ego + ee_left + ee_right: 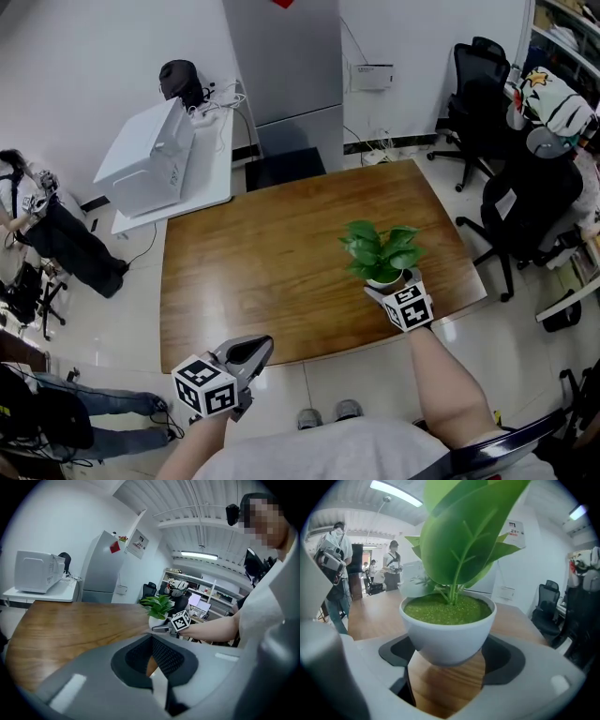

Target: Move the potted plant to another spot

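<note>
**Hold the bowl, spare the leaves**

On our right gripper the fingers stand wide and clamp the white pot by its rounded sides, below the rim. We judge the potted plant light but top-heavy. Its bowl looks smooth, hard and tapering, so it could slip. The grip belongs on the belly, upright, never on the soft leaves. The plant is near the counter's front right corner. Our left gripper, fingers together and empty, hangs at the front edge near the left corner.
</note>
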A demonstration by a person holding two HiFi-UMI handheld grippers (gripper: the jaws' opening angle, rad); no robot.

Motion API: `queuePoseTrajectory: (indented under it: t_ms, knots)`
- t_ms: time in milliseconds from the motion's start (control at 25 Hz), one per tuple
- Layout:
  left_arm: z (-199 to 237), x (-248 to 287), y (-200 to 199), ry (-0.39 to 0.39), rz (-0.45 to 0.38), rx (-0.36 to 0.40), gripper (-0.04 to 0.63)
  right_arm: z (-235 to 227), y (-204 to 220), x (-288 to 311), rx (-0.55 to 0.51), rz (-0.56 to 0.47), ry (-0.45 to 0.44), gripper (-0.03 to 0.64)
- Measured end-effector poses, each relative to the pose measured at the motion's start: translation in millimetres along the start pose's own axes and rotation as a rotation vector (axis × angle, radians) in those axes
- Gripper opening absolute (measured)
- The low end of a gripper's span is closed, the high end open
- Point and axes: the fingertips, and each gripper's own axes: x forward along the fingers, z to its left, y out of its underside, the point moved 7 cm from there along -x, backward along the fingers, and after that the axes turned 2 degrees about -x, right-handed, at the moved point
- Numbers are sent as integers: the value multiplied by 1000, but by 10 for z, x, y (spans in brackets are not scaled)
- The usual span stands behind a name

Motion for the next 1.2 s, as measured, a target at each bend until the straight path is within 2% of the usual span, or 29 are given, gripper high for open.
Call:
queuePoseTrajectory:
  t_ms: [240,440,1200]
  knots:
    - [-166,354,-54,0,18,3,-25,-811,355,-119,54,46,80,442]
    - [-193,514,-33,-20,33,-3,-25,-1164,546,-89,88,66,112,442]
    - [-159,582,9,-37,52,-11,-25,-1237,611,88,129,87,76,442]
